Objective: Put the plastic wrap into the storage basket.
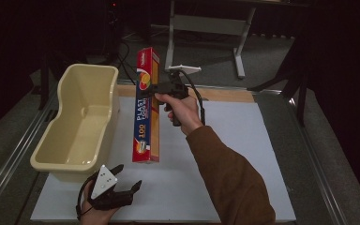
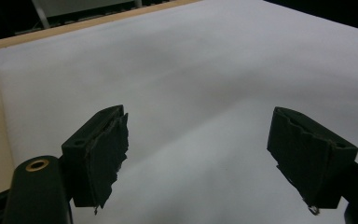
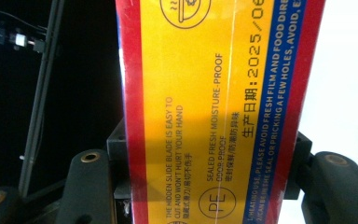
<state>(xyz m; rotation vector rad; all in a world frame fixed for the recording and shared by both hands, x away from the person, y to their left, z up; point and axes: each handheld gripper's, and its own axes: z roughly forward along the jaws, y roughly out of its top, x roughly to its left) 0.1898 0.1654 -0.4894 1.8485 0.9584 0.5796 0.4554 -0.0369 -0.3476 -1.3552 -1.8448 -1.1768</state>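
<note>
A long red, blue and yellow box of plastic food wrap (image 1: 147, 105) hangs lengthwise over the white table sheet (image 1: 243, 154), just right of the cream tub (image 1: 77, 124). My right gripper (image 1: 155, 88) is shut on the box's upper part, coming from its right side. In the right gripper view the box's (image 3: 214, 107) yellow printed face stands between the two black jaws, which press its sides. My left gripper (image 1: 129, 179) rests near the table's front left edge, below the tub, open with nothing between its fingers (image 2: 100, 158), above bare white sheet.
The cream tub, open on top, takes up the table's left side. A wooden strip (image 1: 225, 93) runs along the table's far edge, with a grey desk frame (image 1: 206, 28) on the floor behind. A brown sleeve (image 1: 229, 178) crosses the sheet's middle.
</note>
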